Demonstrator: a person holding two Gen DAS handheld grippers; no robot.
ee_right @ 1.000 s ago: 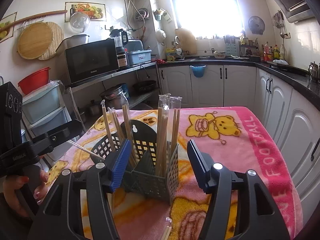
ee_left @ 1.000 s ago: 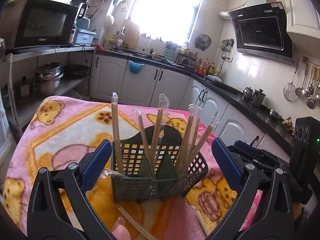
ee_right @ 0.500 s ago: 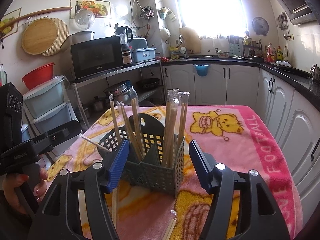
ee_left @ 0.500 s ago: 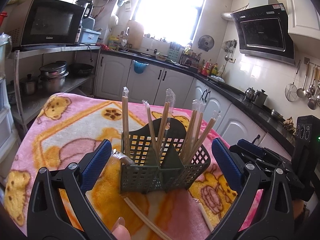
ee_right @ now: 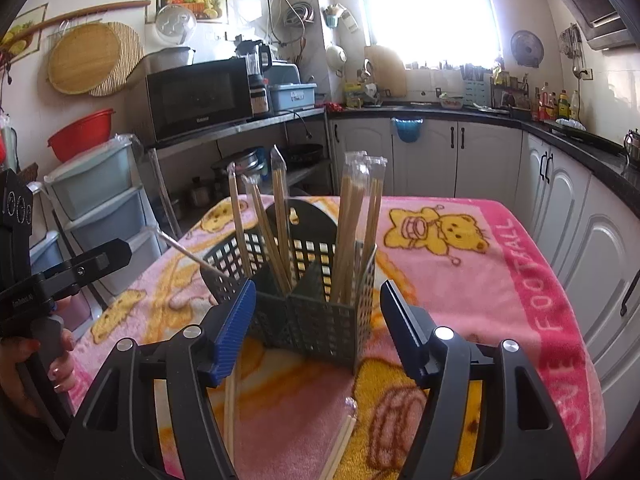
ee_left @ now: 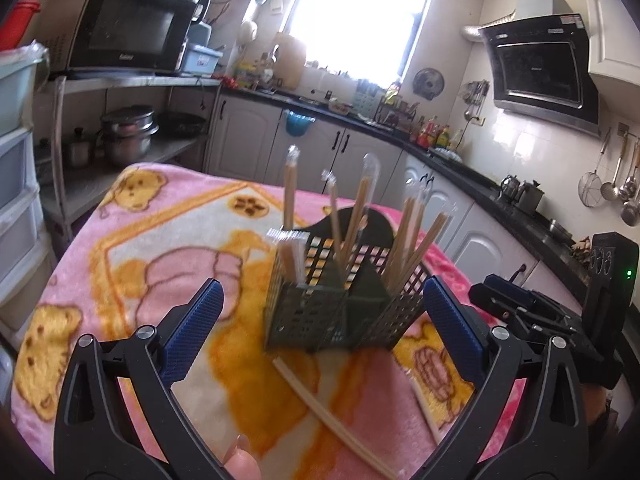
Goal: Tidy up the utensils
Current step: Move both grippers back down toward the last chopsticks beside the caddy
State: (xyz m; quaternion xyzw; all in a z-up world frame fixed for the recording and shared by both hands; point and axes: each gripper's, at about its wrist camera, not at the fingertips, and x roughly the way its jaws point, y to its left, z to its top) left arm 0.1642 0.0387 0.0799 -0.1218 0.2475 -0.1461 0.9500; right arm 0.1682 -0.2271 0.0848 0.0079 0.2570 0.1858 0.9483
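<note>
Two grippers are mine. My left gripper (ee_left: 320, 332) stands with its jaws wide and nothing pinched between its blue pads (ee_left: 192, 332). My right gripper (ee_right: 316, 328) has its jaws well apart too, and they flank the near corner of the utensil basket (ee_right: 304, 304) without pressing on it. The dark green basket sits upright on the pink bear blanket (ee_right: 460, 264) that covers the table. Wrapped chopsticks (ee_right: 356, 224) stand in its compartments, some upright, some leaning. One wrapped pair (ee_left: 328, 408) lies loose on the blanket just in front of the basket, between my left fingers. Another loose pair (ee_right: 340, 444) lies on the blanket below my right jaws. From the right wrist view, a thin wrapped stick (ee_right: 188, 252) slants into the basket's left side.
</note>
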